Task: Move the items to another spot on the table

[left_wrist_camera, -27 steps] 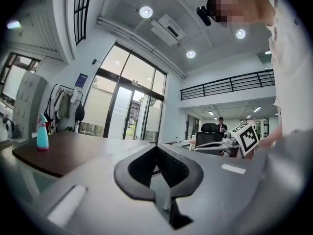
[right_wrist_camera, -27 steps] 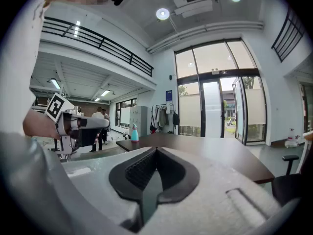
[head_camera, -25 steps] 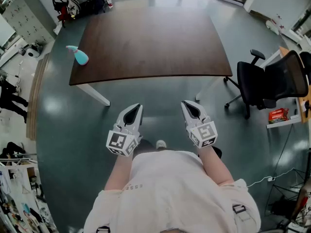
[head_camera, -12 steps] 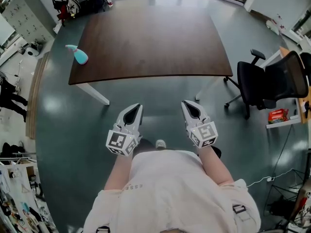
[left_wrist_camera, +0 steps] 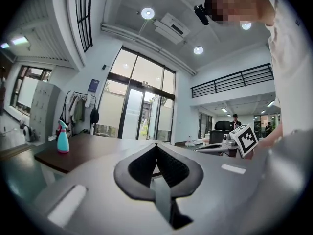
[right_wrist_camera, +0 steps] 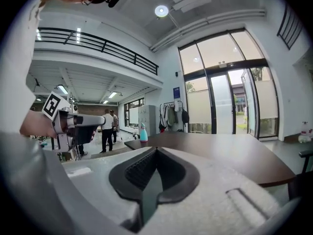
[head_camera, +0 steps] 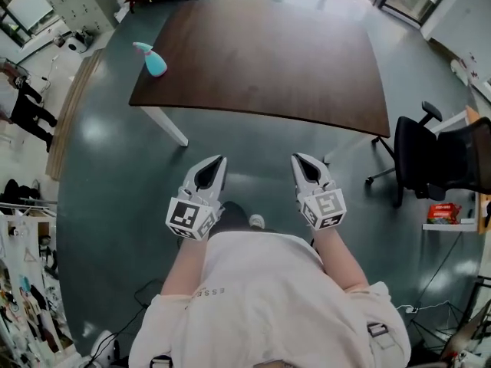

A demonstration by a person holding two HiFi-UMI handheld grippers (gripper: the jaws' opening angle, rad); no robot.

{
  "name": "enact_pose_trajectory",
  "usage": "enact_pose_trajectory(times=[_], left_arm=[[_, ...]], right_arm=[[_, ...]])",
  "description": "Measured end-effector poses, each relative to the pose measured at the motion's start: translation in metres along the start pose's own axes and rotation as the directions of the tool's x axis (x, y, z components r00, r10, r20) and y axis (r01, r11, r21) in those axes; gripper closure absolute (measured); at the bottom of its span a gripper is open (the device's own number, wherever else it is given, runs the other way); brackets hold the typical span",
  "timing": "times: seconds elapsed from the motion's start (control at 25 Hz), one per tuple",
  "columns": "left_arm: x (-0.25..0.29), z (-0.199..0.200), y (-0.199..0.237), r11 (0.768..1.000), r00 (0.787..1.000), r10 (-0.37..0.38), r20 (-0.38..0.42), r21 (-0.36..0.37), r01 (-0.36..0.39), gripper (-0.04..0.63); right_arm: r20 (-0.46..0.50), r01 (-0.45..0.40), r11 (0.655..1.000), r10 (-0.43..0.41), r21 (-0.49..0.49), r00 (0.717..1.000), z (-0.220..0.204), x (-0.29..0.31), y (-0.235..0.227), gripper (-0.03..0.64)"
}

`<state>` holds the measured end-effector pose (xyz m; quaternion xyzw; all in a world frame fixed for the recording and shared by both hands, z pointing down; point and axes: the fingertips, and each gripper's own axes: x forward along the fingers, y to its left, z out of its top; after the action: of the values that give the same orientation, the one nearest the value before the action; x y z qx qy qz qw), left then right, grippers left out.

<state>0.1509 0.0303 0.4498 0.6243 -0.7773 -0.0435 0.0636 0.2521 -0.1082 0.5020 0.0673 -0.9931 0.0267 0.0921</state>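
1. The left claw [head_camera: 210,167] and right claw [head_camera: 305,165] are both pressed together, empty, well short of the counter [head_camera: 291,67].
2. The teal spray bottle [head_camera: 152,60], apparently the only item, stands near the counter's far left corner.
3. The left claw should spread before reaching its body.

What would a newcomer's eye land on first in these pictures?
The big dark table fills the middle of the head view, with one turquoise spray bottle standing by its left edge. Short of its near edge, the left hand-held gripper and right hand-held gripper are held side by side, both shut and empty.
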Motion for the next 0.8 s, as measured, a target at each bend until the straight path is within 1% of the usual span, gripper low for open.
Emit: enact_pose_trajectory(times=[0.2,0.36,0.52,0.8], left_arm=[[-0.018,0.002,0.030,0.995,0.995,0.102,0.000,-0.013,-0.102,0.578],[-0.036,0.003,0.064,0.984,0.984,0.176,0.006,-0.031,-0.175,0.578],[-0.042,0.002,0.100,0.973,0.974,0.228,0.013,-0.047,-0.227,0.578],[-0.046,0.011,0.195,0.955,0.958,0.287,0.010,-0.079,-0.286,0.578]], right_arm=[[-0.029,-0.096,0.995,0.096,0.000,0.995,-0.001,0.037,0.022,0.625],[-0.038,-0.166,0.986,0.165,-0.026,0.986,0.007,0.070,0.045,0.626],[-0.050,-0.203,0.978,0.201,-0.041,0.978,0.012,0.108,0.054,0.624],[-0.078,-0.240,0.970,0.236,-0.034,0.969,0.025,0.195,0.086,0.625]])
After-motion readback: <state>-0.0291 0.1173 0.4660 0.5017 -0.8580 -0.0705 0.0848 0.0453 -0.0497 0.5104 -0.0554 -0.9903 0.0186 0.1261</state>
